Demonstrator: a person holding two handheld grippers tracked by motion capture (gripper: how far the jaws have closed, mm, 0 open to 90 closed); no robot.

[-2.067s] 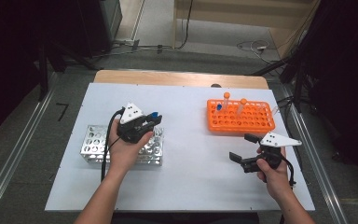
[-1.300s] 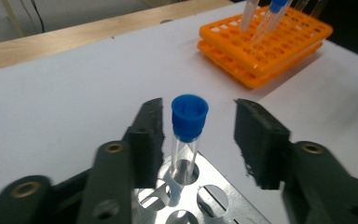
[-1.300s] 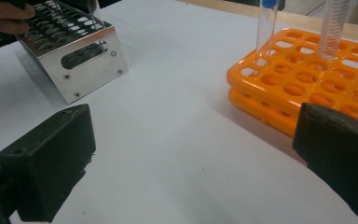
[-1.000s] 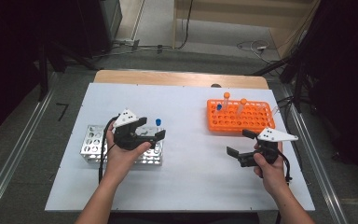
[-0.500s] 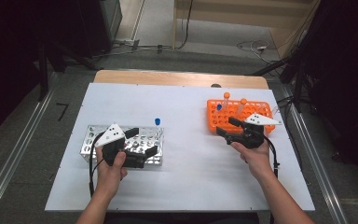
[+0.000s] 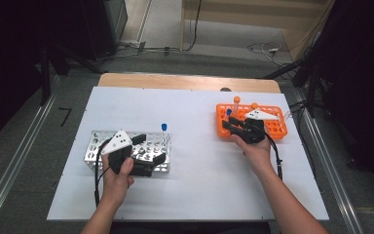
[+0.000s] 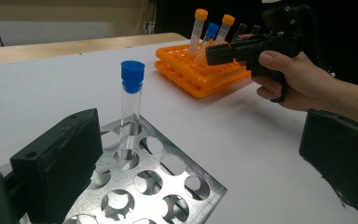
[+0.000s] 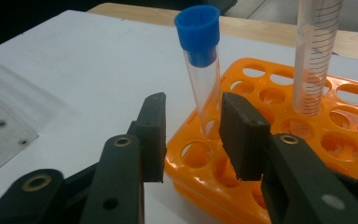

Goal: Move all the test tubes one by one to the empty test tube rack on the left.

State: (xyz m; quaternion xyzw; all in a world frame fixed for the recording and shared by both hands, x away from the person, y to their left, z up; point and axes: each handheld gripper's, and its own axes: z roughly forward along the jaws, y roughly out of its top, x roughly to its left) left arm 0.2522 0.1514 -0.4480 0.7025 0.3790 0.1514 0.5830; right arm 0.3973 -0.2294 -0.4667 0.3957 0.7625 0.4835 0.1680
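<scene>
My right gripper (image 8: 193, 135) reaches into the near-left corner of the orange rack (image 6: 277, 129). Its jaws have just been closing, and a clear blue-capped tube (image 8: 200, 70) stands between them. A gap still shows at the left pad (image 8: 154, 135). My left gripper (image 6: 151, 148) hangs open over the metal rack (image 6: 95, 146), with nothing between its jaws. A second blue-capped tube (image 7: 131, 102) stands upright in a far corner hole of that rack, just beyond the left jaw.
Two orange-capped tubes (image 6: 236, 102) (image 6: 254, 106) stand in the orange rack's back row; one graduated tube (image 8: 314, 60) is close behind my right jaw. White table surface (image 6: 199, 161) lies between the racks. A wooden edge (image 6: 185, 82) runs along the far side.
My left gripper let go of the blue-capped tube in the metal rack and drew back toward the person. My right gripper crossed from the table's near right to the orange rack and narrowed its jaws.
</scene>
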